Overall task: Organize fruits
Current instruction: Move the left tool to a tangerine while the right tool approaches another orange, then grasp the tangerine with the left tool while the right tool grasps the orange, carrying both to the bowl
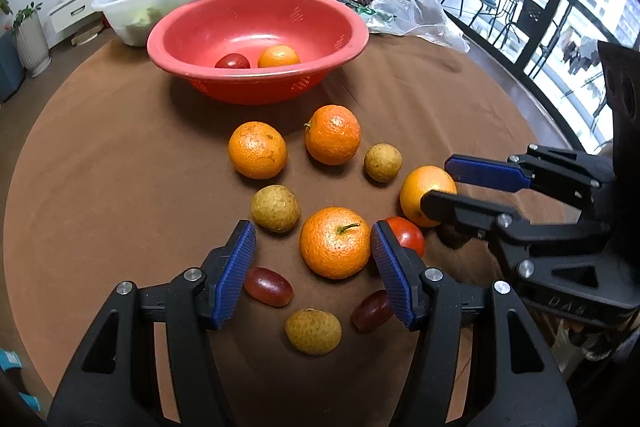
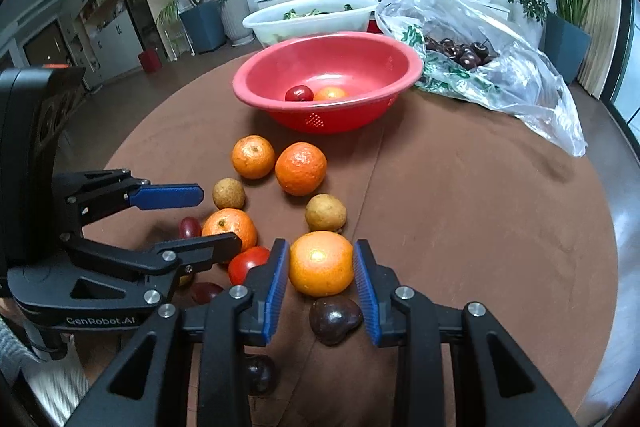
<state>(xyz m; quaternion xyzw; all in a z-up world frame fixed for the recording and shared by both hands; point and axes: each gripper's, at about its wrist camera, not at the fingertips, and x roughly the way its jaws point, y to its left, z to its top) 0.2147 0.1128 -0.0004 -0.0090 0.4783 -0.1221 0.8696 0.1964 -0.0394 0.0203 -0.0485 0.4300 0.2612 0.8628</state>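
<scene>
**Brown tabletop, two oranges lined up for the red bowl**

Brown cloth covers the round table where the loose fruit lies, low in both frames. My right gripper has its blue pads either side of a smooth orange; the pads look to be touching its skin, so I take that as a grip ready for lifting. My left gripper stands apart around a stemmed orange, with a clear gap on one side, placed so closing would take it. Small brown fruits, red tomatoes and dark grapes lie scattered close by.

Higher, at centre, the red bowl holds one tomato and one orange. Behind it a white tub holds greens, and a plastic bag at upper right holds cherries.
</scene>
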